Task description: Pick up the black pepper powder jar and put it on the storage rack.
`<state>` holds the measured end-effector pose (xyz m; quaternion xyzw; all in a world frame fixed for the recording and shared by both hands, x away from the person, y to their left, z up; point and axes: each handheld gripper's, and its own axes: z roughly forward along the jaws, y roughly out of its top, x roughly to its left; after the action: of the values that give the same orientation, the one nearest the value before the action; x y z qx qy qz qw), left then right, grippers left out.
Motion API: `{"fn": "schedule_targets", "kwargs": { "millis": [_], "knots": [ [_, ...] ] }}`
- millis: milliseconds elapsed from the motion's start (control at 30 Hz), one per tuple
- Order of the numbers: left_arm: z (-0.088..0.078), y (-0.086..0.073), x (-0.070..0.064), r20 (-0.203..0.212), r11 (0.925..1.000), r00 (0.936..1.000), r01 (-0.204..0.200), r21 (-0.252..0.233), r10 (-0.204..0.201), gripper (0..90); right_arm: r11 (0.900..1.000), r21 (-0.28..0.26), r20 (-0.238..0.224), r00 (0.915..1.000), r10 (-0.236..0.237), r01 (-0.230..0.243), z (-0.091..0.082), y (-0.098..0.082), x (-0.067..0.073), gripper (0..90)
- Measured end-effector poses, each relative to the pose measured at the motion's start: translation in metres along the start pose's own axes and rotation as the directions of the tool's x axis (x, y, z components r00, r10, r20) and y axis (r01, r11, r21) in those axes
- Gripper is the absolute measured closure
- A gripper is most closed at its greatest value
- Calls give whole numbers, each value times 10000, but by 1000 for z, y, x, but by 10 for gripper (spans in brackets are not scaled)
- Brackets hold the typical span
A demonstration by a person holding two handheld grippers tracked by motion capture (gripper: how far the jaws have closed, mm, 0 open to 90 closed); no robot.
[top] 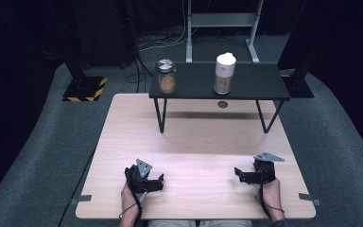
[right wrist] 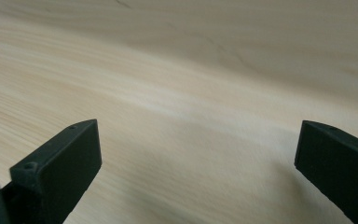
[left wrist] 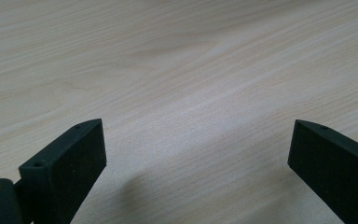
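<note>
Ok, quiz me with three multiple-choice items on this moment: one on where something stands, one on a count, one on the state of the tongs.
1. Where does the glass jar with the metal lid stand?
A. on the left part of the black shelf
B. on the wooden table by the hands
C. on the floor

2. How many containers are on the black shelf?
A. one
B. two
C. four

3. How are the left tongs?
A. shut on a jar
B. open with nothing between them
C. shut on a cloth

Answers:
1. A: the glass jar stands at the left of the black shelf.
2. B: the glass jar and the white-topped canister are there.
3. B: the left tongs stand wide apart over the bare wooden table.
</note>
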<state>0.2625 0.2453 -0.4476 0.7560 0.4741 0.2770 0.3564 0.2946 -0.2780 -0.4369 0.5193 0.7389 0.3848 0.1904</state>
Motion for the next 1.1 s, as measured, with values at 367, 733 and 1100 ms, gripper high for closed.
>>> {"fn": "schedule_targets", "kwargs": {
  "millis": [367,733,1100],
  "knots": [
    [1,1,-2,-48,9999,9999,-115,53,115,33,9990,-387,69,9997,240,-237,-8,-11,-2,0],
    [4,7,-6,-122,9983,9992,-387,426,393,33,9955,-809,-17,9987,503,-502,-11,-19,-5,0],
    [5,8,-6,-122,9983,9992,-364,464,370,32,9945,-883,119,9983,571,-559,-12,-20,-3,5]
  ]
}}
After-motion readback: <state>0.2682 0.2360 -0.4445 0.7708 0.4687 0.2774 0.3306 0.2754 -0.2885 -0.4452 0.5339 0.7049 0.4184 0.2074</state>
